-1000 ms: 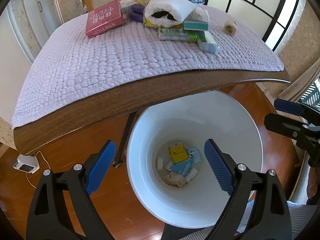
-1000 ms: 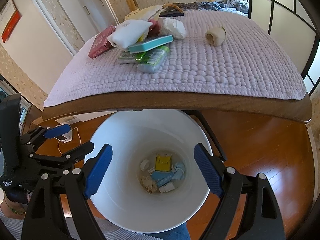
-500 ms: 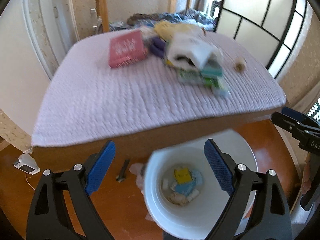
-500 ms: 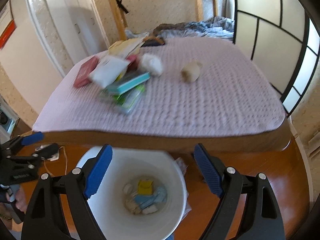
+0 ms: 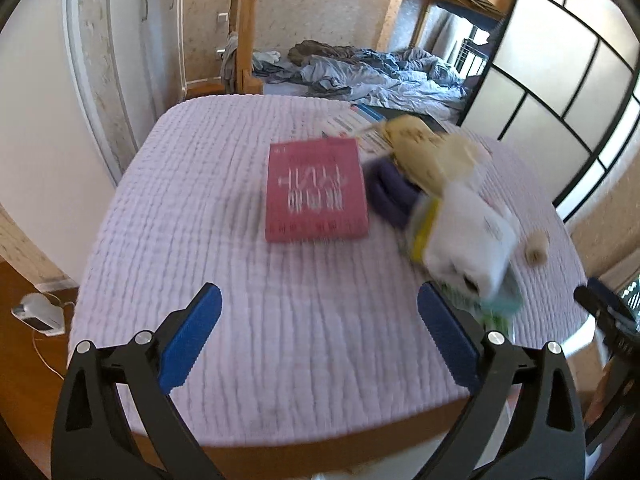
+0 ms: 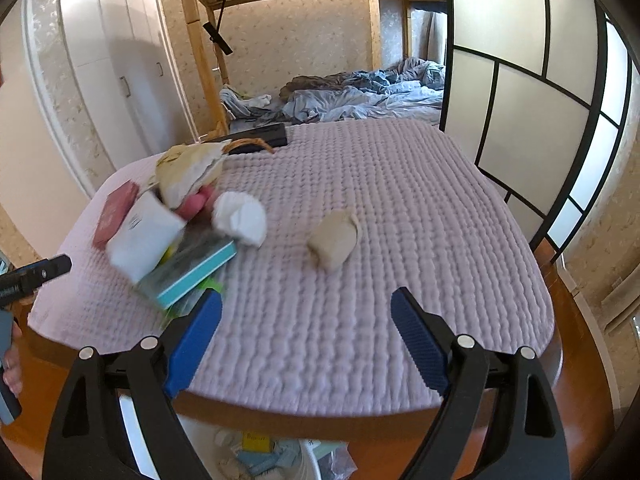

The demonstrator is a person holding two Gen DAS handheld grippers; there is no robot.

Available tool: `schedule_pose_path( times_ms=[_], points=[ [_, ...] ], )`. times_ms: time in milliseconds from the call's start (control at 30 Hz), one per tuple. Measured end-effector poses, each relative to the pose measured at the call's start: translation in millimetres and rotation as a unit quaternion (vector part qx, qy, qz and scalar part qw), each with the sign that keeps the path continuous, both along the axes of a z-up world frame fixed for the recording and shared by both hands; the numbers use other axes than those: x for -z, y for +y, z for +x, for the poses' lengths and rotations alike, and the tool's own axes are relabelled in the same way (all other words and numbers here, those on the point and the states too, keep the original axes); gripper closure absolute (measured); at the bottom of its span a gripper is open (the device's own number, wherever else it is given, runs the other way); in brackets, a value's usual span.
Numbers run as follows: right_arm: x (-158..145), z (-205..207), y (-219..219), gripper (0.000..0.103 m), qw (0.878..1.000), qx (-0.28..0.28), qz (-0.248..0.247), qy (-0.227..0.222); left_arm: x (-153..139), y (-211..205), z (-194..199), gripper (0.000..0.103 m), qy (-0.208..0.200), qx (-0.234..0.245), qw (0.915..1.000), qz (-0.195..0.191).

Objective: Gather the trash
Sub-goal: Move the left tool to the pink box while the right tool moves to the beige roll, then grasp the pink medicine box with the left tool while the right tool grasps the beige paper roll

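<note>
Both grippers are open and empty above the front edge of a table with a lilac quilted cover. My left gripper faces a red booklet and a blurred pile with a white packet to its right. My right gripper faces a beige crumpled lump, a white tissue wad and a teal box. The white bin, with trash inside, shows below the table edge in the right wrist view.
A purple roll and a yellowish bag lie behind the pile. A bed with blue bedding stands behind the table, a dark-framed screen to the right. A charger lies on the wooden floor at left.
Both grippers have risen from over the bin and tilted up to face the tabletop. The bin has dropped almost out of view. Both stay open.
</note>
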State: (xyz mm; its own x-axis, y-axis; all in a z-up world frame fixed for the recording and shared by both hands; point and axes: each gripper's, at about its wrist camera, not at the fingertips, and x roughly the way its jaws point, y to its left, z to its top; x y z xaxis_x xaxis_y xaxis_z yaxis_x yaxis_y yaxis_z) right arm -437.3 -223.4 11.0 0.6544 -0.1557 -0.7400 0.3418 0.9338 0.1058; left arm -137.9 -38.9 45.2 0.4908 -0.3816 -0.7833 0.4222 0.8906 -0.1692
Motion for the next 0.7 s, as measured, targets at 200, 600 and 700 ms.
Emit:
schedule_pose_path(
  times_ms=[200, 600, 700],
  points=[
    [17, 31, -19, 0.018, 1.0, 0.008, 0.004, 0.014, 10, -16, 42, 0.003, 0.016, -0.006, 0.9998, -0.002],
    [41, 70, -38, 0.018, 0.999, 0.001, 0.009, 0.034, 26, -38, 82, 0.003, 0.038, -0.006, 0.9992, -0.007],
    [45, 75, -37, 0.02, 0.999, -0.005, 0.003, 0.037, 30, -41, 86, 0.003, 0.041, -0.007, 0.9991, -0.008]
  ],
)
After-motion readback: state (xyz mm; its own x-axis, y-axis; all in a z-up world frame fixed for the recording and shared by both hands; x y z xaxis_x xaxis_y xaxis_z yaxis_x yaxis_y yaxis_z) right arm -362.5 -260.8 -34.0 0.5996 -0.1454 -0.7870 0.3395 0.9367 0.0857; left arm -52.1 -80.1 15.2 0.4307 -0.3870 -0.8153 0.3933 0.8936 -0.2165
